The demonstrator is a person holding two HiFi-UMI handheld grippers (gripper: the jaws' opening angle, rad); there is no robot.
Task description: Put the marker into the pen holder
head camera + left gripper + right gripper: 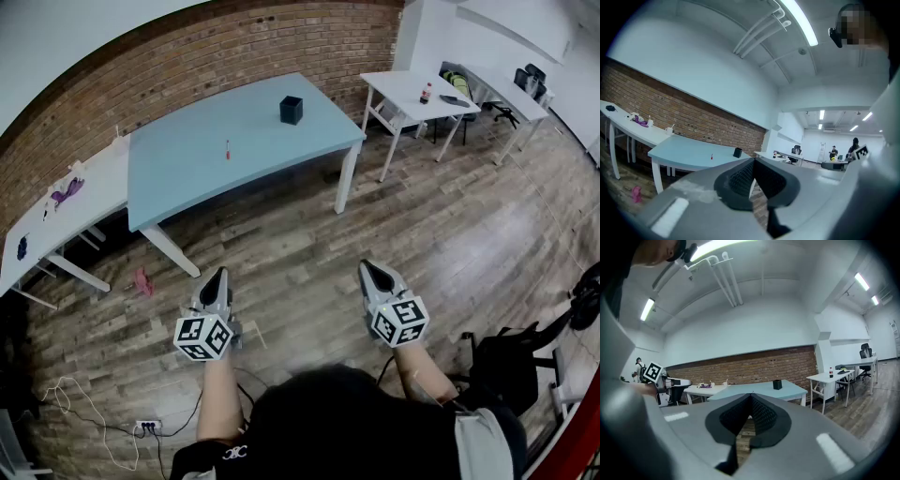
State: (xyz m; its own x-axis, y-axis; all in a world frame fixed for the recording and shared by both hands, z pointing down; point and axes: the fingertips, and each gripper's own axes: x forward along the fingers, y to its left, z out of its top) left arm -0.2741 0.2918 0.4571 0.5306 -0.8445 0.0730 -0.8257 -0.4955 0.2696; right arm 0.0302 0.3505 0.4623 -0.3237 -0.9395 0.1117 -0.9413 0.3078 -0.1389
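A small red-capped marker (227, 149) lies on the light blue table (187, 159), well ahead of me. The black pen holder (291, 110) stands on the same table, to the marker's right near the far edge. Both grippers hang over the wooden floor, far short of the table. My left gripper (217, 278) is shut with nothing in it, and so is my right gripper (371, 271). From the left gripper view the marker (712, 157) and pen holder (737, 152) are tiny above the closed jaws. The right gripper view shows the pen holder (777, 385) on the table.
A white table (66, 211) with purple and dark items stands left of the blue one. Another white table (412, 94) with a bottle (427, 93) stands at the right. A pink thing (142, 281) and cables (84, 403) lie on the floor. A black chair (511, 361) is at my right.
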